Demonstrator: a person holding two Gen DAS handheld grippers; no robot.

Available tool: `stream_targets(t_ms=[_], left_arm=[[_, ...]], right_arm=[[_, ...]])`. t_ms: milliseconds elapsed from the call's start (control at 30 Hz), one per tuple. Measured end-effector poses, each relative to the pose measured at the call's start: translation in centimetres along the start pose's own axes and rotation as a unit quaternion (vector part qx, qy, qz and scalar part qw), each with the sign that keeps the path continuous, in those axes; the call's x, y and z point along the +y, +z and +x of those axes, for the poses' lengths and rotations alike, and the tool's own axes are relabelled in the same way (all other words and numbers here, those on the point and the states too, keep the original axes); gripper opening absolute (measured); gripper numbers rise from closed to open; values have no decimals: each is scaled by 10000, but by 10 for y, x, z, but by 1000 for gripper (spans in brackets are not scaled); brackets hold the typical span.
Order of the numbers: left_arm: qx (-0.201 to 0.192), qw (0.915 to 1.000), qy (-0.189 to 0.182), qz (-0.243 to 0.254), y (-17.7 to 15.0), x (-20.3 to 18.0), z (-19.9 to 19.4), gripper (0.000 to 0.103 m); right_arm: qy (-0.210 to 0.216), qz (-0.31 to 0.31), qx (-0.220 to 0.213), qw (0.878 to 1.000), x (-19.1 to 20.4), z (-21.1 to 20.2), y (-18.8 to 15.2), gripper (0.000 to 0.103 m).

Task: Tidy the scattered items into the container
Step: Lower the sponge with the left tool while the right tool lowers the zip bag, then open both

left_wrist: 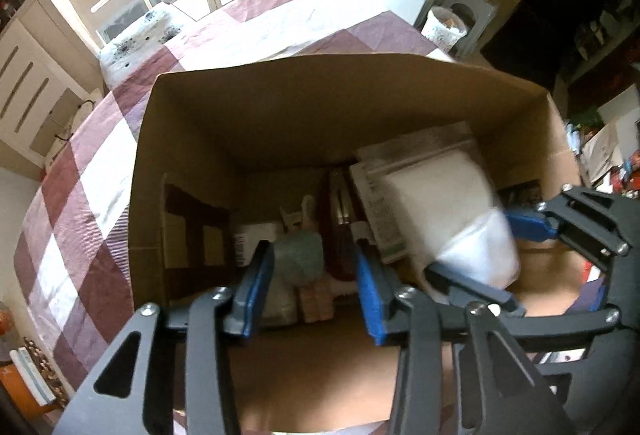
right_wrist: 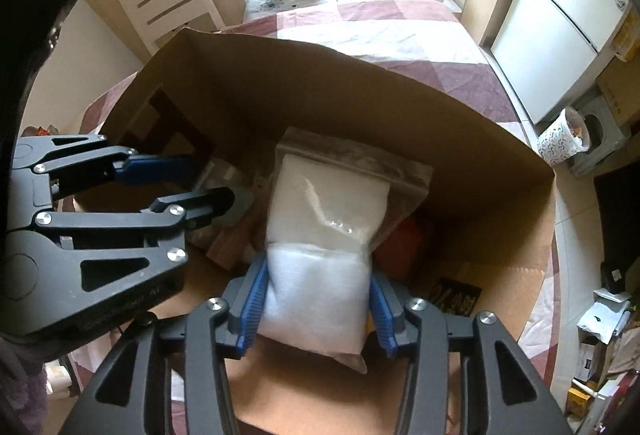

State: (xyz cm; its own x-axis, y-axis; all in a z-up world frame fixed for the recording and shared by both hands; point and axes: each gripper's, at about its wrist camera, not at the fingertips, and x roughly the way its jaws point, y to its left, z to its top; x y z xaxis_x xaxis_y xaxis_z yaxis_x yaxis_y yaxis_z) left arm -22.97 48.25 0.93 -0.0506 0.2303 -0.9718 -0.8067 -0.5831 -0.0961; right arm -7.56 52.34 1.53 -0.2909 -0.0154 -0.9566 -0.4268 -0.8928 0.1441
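While gripped: white powder bag (right_wrist: 320, 235) low inside cardboard box (right_wrist: 360, 83), leaning on flat packets
Right gripper (right_wrist: 318, 295): pads pressed on bag's lower half, one each side
Left gripper (left_wrist: 314, 275): jaws apart, holding nothing, hovering over items on box floor
Release: judged best done low, spreading wide, then lifting straight up
Risk: snagging thin plastic, dragging bag out
Around: checked tablecloth (left_wrist: 80, 195) under box
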Motion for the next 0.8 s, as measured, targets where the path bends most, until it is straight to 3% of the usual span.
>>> stream_targets(t_ms=[167,300,433,800], left_arm=[[-151,9999,40,1,0,-4,-11,51],[-323,9994,153,-5,0,-4,-26,68],[-434,9990,141,0,-1,-5,-39,71],[-584,9978,326,15,-21,-13,-62,74]], right_arm=[[14,28,-22,10000,-1,-5,1,52],[-147,-53,-192,9997,1,-19,1,53],[-133,-57,-329,9994,0,-34,0,58],[-106,115,-541,9984,-4,-65,-17,59]])
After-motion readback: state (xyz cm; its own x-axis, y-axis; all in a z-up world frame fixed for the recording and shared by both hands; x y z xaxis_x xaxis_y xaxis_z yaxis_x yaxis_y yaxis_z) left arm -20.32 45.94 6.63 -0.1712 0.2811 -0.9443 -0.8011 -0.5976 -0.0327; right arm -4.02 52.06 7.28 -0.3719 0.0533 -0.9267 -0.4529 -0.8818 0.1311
